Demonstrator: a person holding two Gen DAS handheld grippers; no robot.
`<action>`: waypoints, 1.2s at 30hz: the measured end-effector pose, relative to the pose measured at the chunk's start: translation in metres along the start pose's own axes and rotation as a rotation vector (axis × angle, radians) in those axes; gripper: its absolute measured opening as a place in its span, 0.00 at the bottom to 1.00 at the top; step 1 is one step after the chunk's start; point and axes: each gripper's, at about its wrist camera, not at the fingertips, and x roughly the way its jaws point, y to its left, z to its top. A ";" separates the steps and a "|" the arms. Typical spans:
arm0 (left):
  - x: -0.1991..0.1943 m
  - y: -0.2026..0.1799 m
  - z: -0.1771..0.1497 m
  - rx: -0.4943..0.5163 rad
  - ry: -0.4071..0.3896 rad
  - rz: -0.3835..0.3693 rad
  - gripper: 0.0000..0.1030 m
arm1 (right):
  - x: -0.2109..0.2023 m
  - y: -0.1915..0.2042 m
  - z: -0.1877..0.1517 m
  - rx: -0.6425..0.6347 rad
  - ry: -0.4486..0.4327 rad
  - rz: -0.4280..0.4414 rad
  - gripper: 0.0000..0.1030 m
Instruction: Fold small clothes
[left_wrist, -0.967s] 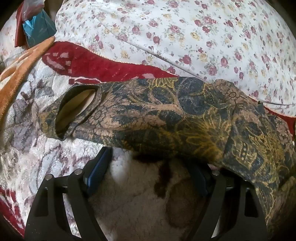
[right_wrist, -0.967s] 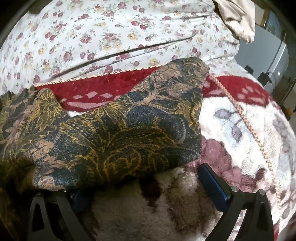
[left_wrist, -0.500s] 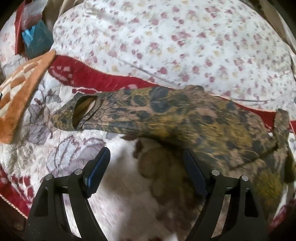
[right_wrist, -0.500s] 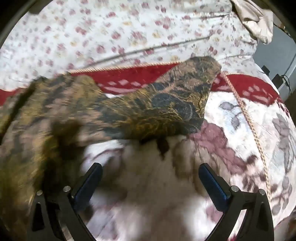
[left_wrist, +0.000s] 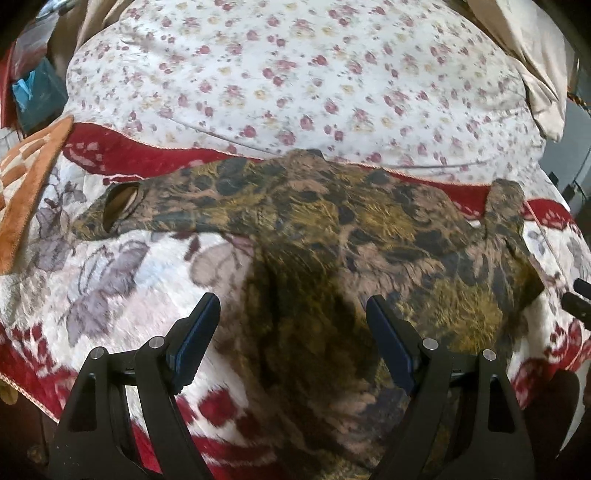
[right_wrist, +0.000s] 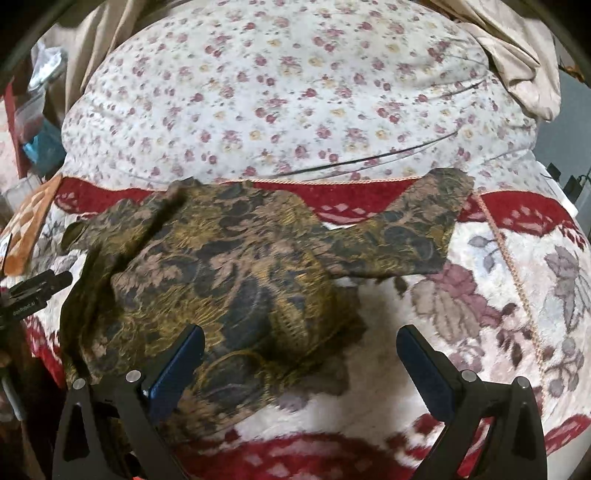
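A dark gold-patterned top (left_wrist: 332, 229) lies spread on a red and white floral blanket (left_wrist: 110, 280) over a bed. The left claw (left_wrist: 291, 332) and right claw (right_wrist: 299, 365) are both spread wide, holding nothing. Only the left view shows the sleeve opening (left_wrist: 120, 203); only the right shows the other sleeve's cut end (right_wrist: 443, 199).

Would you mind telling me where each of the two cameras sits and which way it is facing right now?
Left wrist view: sits on the left gripper, looking forward and down over the patterned garment spread on the blanket; its two open fingers frame the bottom.
Right wrist view: sits on the right gripper, looking forward and down at the same garment from further right; its open fingers show below.
Shared: the garment, the blanket and the floral duvet behind; each view catches an edge of the other gripper.
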 end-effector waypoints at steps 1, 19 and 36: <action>0.000 -0.002 -0.003 0.004 0.004 0.001 0.79 | 0.004 0.003 -0.003 -0.008 0.009 -0.010 1.00; 0.007 -0.006 -0.009 0.010 0.026 0.029 0.79 | 0.037 0.064 0.010 -0.017 0.010 0.022 1.00; 0.022 0.028 0.012 -0.040 0.026 0.046 0.79 | 0.069 0.120 0.046 -0.076 0.005 0.077 1.00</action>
